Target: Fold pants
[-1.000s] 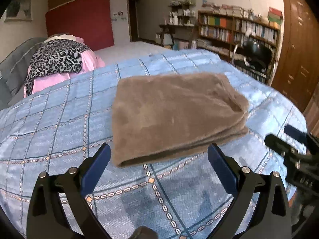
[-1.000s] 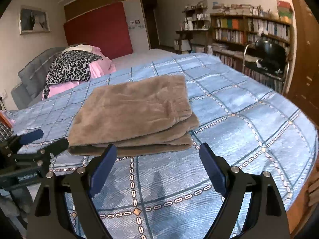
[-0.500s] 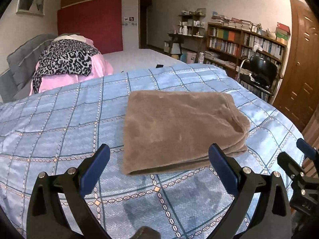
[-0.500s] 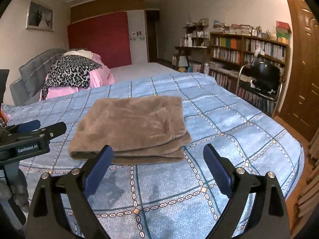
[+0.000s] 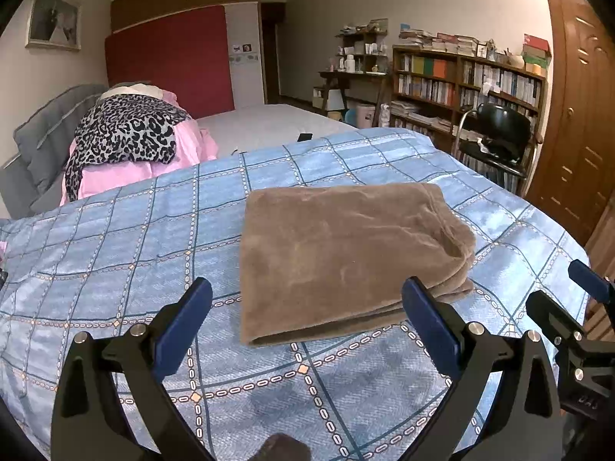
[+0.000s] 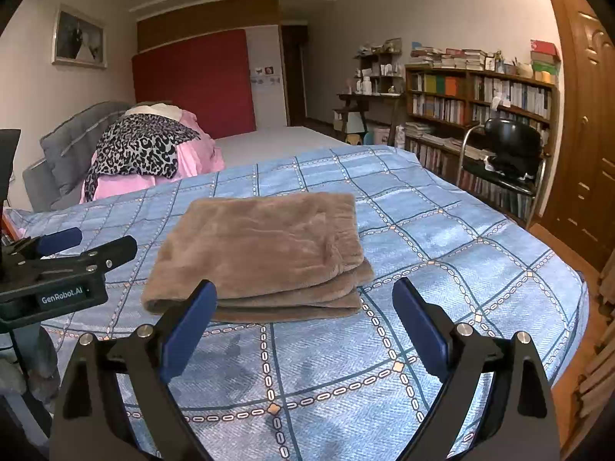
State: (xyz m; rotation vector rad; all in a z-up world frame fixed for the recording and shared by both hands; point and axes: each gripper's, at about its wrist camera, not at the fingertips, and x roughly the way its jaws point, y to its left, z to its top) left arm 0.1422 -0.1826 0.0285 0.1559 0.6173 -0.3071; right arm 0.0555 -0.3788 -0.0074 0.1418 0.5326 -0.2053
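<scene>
The soft brown fleece pants (image 5: pixel 346 257) lie folded into a neat layered rectangle on the blue checked bedspread (image 5: pixel 115 253), and with the left tool (image 5: pixel 307 330) and right tool (image 6: pixel 303 326) both spread and empty above it, the folding looks finished.

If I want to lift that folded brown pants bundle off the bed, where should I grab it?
Probably grip the folded pants at the stacked near edge, where the layers show. Come in low from the front, along the blue bedspread, so one open claw can pinch every layer together rather than peel the top one.
</scene>
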